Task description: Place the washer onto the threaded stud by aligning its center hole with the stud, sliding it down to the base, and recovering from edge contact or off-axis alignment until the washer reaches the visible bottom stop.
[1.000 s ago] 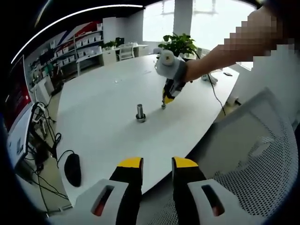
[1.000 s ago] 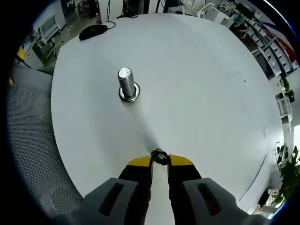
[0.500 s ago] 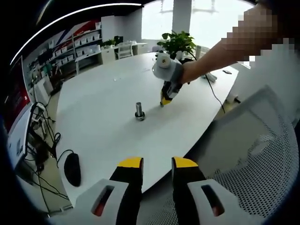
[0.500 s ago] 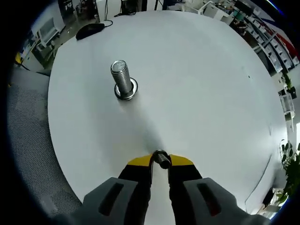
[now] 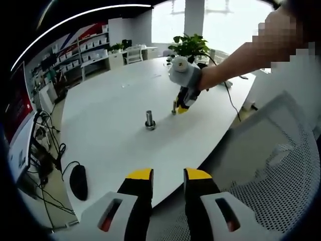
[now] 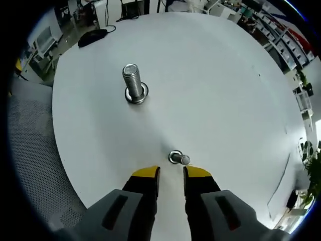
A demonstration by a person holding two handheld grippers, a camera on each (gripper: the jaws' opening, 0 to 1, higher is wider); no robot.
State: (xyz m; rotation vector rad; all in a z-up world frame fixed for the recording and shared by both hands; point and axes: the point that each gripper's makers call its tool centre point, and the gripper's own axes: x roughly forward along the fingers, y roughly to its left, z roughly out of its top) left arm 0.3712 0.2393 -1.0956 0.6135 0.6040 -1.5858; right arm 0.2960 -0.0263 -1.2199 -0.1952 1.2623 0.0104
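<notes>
We see a large white table [image 6: 225, 90] with a threaded stud [image 6: 132, 83] standing upright on it, a ring-shaped metal base around its foot. We judge the task barely begun: no washer has been slid down the stud that we can tell, though the ring at its foot could be a stop or a washer; we cannot say which.

In the right gripper view, the right gripper [image 6: 170, 174] points toward the table with its yellow-tipped jaws a little apart and nothing between them. Just beyond the tips lies a small metal piece [image 6: 177, 158], a ring with a short stub, resting on the table and apart from the jaws. We take it for the washer, though it is too small to be sure. It sits well apart from the stud, nearer the table edge.

In the left gripper view, the left gripper [image 5: 167, 176] hangs off the table's near edge, jaws parted and empty. A black mouse [image 5: 77, 182] lies near that edge.

What we judge is left: picking up the piece, centring its hole over the stud, and sliding it to the bottom.

We see no containers on the table; a potted plant [image 5: 189, 47] stands at the far side.
</notes>
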